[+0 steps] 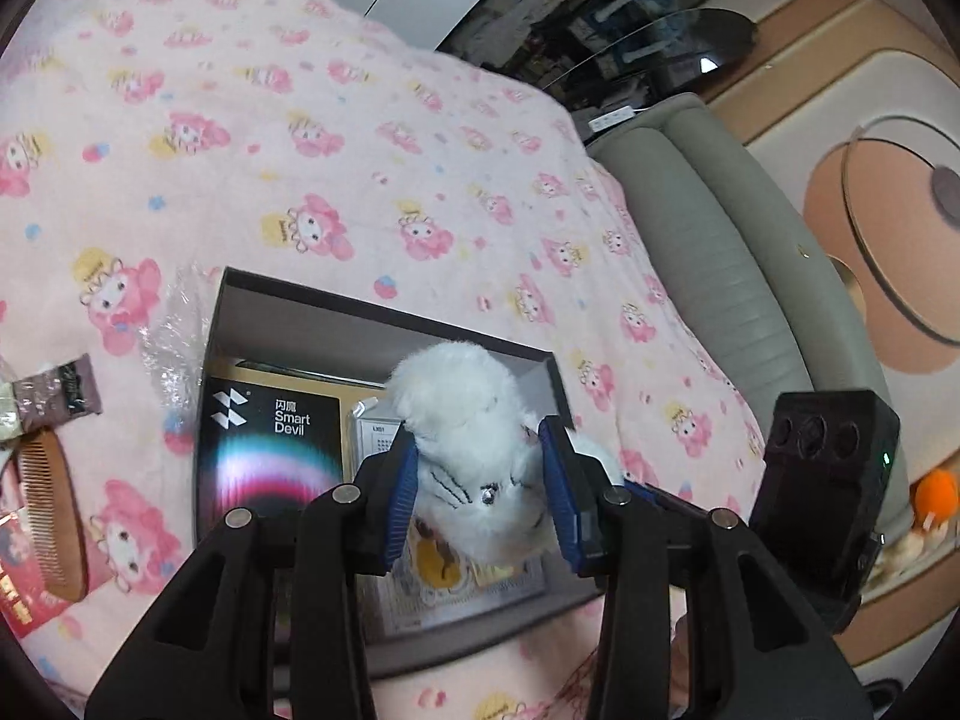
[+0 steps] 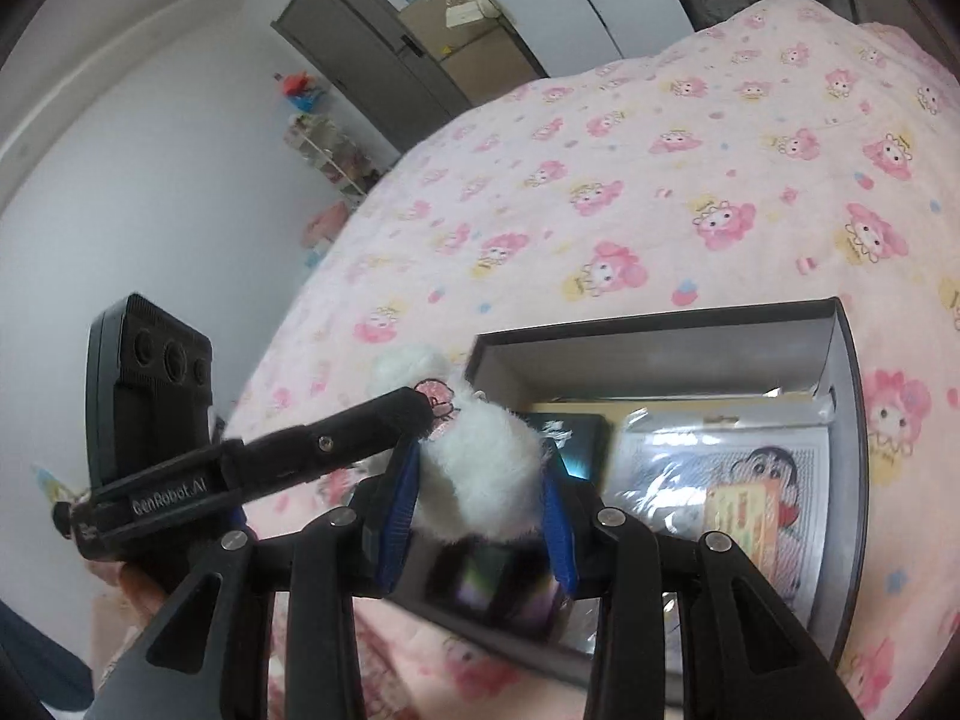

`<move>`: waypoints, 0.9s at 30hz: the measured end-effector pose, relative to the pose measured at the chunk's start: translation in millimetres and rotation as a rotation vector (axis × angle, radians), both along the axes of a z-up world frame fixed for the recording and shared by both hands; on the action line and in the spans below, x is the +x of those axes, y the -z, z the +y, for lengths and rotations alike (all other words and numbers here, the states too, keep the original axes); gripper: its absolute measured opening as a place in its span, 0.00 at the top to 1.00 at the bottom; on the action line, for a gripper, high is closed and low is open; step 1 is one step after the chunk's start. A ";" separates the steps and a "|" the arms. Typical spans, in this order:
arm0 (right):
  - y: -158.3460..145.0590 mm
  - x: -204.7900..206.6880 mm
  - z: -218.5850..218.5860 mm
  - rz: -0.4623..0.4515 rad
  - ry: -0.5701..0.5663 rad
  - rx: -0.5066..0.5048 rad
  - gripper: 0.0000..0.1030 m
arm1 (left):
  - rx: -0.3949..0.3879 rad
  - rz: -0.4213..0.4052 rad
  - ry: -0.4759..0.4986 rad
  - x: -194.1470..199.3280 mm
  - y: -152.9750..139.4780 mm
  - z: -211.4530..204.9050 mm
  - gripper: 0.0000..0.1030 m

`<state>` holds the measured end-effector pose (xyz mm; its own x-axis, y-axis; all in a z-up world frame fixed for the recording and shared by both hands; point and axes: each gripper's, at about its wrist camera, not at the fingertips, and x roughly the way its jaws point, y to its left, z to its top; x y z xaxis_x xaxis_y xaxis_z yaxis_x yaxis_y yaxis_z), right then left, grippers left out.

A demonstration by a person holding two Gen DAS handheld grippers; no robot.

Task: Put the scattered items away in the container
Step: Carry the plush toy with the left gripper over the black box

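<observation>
Both grippers, left gripper (image 1: 480, 480) and right gripper (image 2: 480, 480), clench their jaws on one white plush toy (image 1: 468, 450) above the box (image 1: 384, 306); soft, light, squashy, best gripped mid-body. Comb (image 1: 51, 516) lies at nine o'clock.

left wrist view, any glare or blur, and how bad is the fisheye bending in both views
Left wrist view: glare on the crinkled plastic wrap beside the box; the comb at the frame edge is soft and smeared. Right wrist view: the box bows strongly and the door leans; the white plush toy is close and slightly blurred.
</observation>
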<state>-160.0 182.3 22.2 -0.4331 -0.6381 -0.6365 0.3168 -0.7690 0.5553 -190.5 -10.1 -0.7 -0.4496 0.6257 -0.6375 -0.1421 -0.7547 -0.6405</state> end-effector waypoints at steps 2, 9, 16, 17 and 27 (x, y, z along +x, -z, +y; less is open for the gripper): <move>8.6 -8.7 -0.3 -0.010 -0.007 0.038 0.67 | 0.004 -0.028 -0.003 -12.1 17.2 3.7 0.62; 51.3 -56.1 8.4 -0.096 -0.009 0.101 0.67 | 0.021 -0.162 -0.023 -50.7 71.6 17.1 0.62; 79.8 -70.3 23.1 -0.134 0.038 0.120 0.67 | 0.009 -0.230 -0.041 -68.5 99.2 34.9 0.62; 81.1 -71.1 24.7 -0.133 0.042 0.126 0.67 | 0.000 -0.238 -0.049 -70.6 102.5 38.0 0.62; 89.5 -75.4 60.9 -0.107 0.184 0.154 0.67 | -0.093 -0.259 -0.128 -68.3 116.5 39.7 0.61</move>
